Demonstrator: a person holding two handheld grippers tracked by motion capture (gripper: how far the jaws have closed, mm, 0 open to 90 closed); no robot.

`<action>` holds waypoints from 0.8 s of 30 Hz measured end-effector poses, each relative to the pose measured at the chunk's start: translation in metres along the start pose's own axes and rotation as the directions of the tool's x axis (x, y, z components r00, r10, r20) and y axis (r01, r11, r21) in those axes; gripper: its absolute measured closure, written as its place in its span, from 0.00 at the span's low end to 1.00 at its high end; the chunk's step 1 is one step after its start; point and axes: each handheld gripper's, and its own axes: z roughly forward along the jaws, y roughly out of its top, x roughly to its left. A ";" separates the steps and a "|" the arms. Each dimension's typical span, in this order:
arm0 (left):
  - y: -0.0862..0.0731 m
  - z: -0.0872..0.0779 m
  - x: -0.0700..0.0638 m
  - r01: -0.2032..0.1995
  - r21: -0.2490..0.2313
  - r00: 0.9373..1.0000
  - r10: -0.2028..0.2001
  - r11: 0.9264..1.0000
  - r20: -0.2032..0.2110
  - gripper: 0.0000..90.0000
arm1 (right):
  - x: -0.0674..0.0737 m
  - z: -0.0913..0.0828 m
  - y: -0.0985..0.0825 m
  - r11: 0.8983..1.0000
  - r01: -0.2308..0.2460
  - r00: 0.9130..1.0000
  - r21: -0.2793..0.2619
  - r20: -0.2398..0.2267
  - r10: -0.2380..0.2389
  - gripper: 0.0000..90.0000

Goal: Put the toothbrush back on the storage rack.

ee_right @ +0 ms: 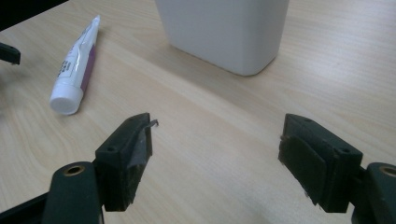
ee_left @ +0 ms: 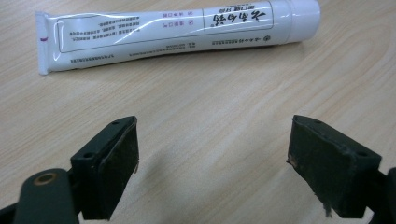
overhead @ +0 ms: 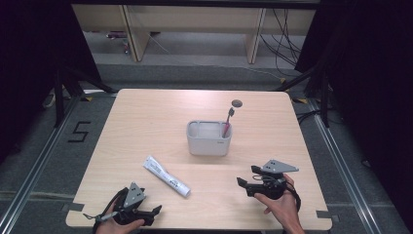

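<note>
- A white toothpaste tube [overhead: 166, 176] is lying flat on the wooden table [overhead: 146, 112], between your two grippers and nearer the left one, its cap pointing toward the near right.
- It is looking light and soft in the body, with a glossy, probably slippery skin; the cap [ee_left: 303, 17] and the shoulder behind it are the stiff parts.
- Judging from this, you would be gripping best across the width near the cap end, gently, so no paste is squeezed.
- Your left gripper [overhead: 146, 214] is resting just short of the tube, its jaws spread wide and holding nothing.
- Your right gripper [overhead: 248, 181] is sitting farther right, its jaws also spread and empty.
- Beyond, a grey holder [overhead: 209, 139] is standing at mid-table with a red toothbrush [overhead: 228, 123] leaning in its right compartment.
</note>
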 end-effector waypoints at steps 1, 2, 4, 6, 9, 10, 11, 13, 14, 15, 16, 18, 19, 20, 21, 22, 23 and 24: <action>0.000 -0.001 0.000 -0.002 0.004 1.000 0.002 1.000 -0.001 0.18 | 0.002 -0.002 -0.001 0.999 -0.029 1.000 0.021 -0.006 0.029 0.29; 0.000 -0.001 0.001 -0.005 0.005 1.000 0.005 1.000 -0.001 0.18 | 0.000 -0.002 -0.002 1.000 0.009 1.000 0.021 0.006 -0.009 0.29; 0.001 0.000 0.000 -0.003 -0.002 1.000 0.003 1.000 0.004 0.18 | 0.002 -0.004 -0.003 1.000 0.008 1.000 0.025 0.015 -0.009 0.29; 0.001 0.001 -0.001 0.011 -0.015 1.000 -0.011 1.000 -0.001 0.18 | 0.003 -0.005 -0.007 1.000 -0.009 1.000 0.018 -0.006 0.009 0.29; 0.001 0.001 -0.001 0.014 -0.017 1.000 -0.014 1.000 -0.002 0.18 | 0.004 -0.007 -0.010 1.000 -0.016 1.000 0.026 -0.016 0.016 0.29; 0.001 0.000 0.000 -0.005 -0.006 1.000 0.005 1.000 0.003 0.18 | 0.005 -0.009 -0.011 1.000 -0.007 1.000 0.031 -0.010 0.007 0.29; 0.001 0.000 0.000 -0.005 -0.006 1.000 0.005 1.000 0.003 0.18 | 0.005 -0.009 -0.011 1.000 -0.007 1.000 0.031 -0.010 0.007 0.29; 0.001 0.000 0.000 0.005 -0.008 1.000 -0.005 1.000 0.000 0.18 | 0.007 -0.013 -0.014 0.999 -0.018 1.000 0.041 -0.008 0.019 0.29; 0.001 -0.001 0.000 0.000 -0.003 1.000 0.000 1.000 0.000 0.18 | 0.007 -0.013 -0.015 0.999 -0.012 1.000 0.033 -0.012 0.012 0.28; 0.001 -0.001 0.000 0.000 -0.003 1.000 0.000 1.000 0.000 0.18 | 0.007 -0.013 -0.015 0.999 -0.012 1.000 0.033 -0.012 0.012 0.28; 0.000 -0.001 0.000 0.000 -0.004 1.000 0.000 1.000 0.000 0.18 | 0.006 -0.016 -0.017 0.999 -0.003 1.000 0.038 -0.002 0.003 0.28; 0.000 0.000 -0.001 0.022 -0.018 1.000 -0.022 1.000 -0.001 0.18 | 0.007 -0.017 -0.019 0.999 -0.008 1.000 0.041 -0.006 0.009 0.28; 0.000 0.000 -0.001 0.023 -0.016 1.000 -0.023 1.000 -0.001 0.18 | 0.006 -0.017 -0.020 0.999 0.001 1.000 0.041 0.000 -0.001 0.28; 0.000 0.000 -0.001 0.022 -0.016 1.000 -0.022 1.000 -0.001 0.18 | 0.007 -0.018 -0.022 0.999 -0.014 1.000 0.045 -0.006 0.014 0.28; 0.000 0.000 -0.001 0.020 -0.014 1.000 -0.020 1.000 0.000 0.18 | 0.007 -0.019 -0.022 0.999 0.000 1.000 0.043 -0.003 0.001 0.28; 0.000 0.000 0.000 0.013 -0.013 1.000 -0.013 1.000 0.002 0.18 | 0.008 -0.021 -0.023 0.999 -0.009 1.000 0.043 -0.007 0.010 0.28; 0.000 -0.001 0.000 0.007 -0.009 1.000 -0.007 1.000 0.002 0.18 | 0.007 -0.022 -0.024 0.999 0.000 1.000 0.042 -0.003 0.000 0.28; 0.000 0.000 0.000 0.007 -0.010 1.000 -0.007 1.000 0.002 0.18 | 0.010 -0.023 -0.025 0.998 -0.031 0.999 0.055 -0.011 0.032 0.28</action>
